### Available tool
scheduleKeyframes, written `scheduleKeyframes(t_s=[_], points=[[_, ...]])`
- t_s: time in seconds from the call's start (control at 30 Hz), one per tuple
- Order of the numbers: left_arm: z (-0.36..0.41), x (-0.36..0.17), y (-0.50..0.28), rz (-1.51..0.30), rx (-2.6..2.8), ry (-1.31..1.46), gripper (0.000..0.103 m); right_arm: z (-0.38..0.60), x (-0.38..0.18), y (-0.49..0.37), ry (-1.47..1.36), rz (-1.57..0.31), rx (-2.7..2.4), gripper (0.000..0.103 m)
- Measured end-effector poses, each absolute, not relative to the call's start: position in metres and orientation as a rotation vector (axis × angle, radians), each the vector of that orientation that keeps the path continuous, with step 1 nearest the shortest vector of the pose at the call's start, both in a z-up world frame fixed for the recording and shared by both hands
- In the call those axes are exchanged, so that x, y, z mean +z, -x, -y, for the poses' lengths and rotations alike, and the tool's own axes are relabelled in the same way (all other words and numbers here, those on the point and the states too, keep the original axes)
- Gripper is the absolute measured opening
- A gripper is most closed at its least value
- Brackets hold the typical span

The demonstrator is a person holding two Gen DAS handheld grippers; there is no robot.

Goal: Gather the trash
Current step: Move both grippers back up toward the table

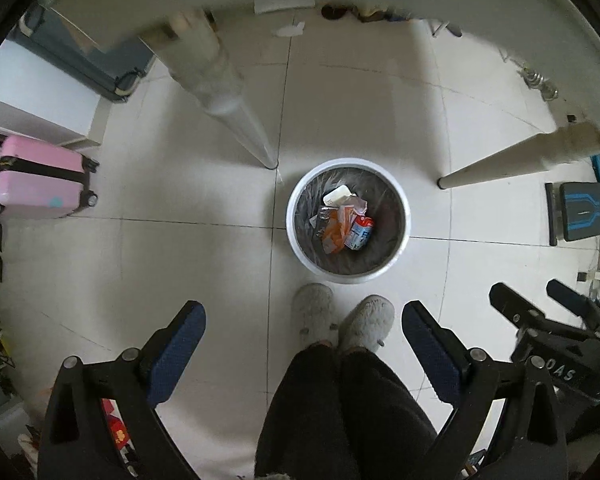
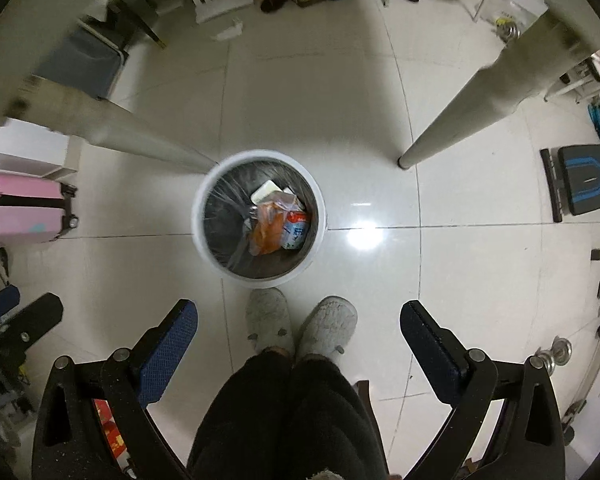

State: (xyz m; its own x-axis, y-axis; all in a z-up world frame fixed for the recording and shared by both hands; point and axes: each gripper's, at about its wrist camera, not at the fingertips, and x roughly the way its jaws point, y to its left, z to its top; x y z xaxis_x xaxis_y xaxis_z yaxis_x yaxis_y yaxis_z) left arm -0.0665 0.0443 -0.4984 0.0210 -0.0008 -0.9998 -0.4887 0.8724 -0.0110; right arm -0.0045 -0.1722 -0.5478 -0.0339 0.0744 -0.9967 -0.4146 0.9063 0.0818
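Left gripper (image 1: 304, 316) gaping wide, gripping nothing; right gripper (image 2: 299, 314) likewise spread, empty. Both hovering above round white plastic bin (image 1: 405, 216) with clear liner, standing on pale tiled floor (image 1: 180, 256) just beyond grey fluffy slippers (image 1: 342, 320). Lying inside: crumpled orange wrapper (image 1: 332, 234), white-blue carton (image 1: 359, 234), white box (image 1: 337, 195). Lower trash hiding beneath. Pink suitcase (image 1: 38, 178) sitting far left.

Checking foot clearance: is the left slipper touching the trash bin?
Cannot tell: in the right wrist view the slipper toe meets the bin rim; left wrist view shows a slight gap.
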Motion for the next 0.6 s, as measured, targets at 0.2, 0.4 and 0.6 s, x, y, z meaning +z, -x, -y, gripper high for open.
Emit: scheduleKeyframes(t_s=[0.2, 0.4, 0.6], points=[[-0.043, -0.423, 0.076, -1.462, 0.366, 0.391, 0.101, 0.179, -0.442, 0.010, 0.243, -1.516, 0.428, 0.102], [-0.051, -0.348, 0.073, -1.381, 0.369, 0.363, 0.101, 0.184, -0.348, 0.013, 0.202, -1.487, 0.449, 0.102], [-0.068, -0.276, 0.053, -1.210, 0.412, 0.325, 0.101, 0.184, -0.265, -0.013, 0.047, -1.433, 0.474, 0.102]])
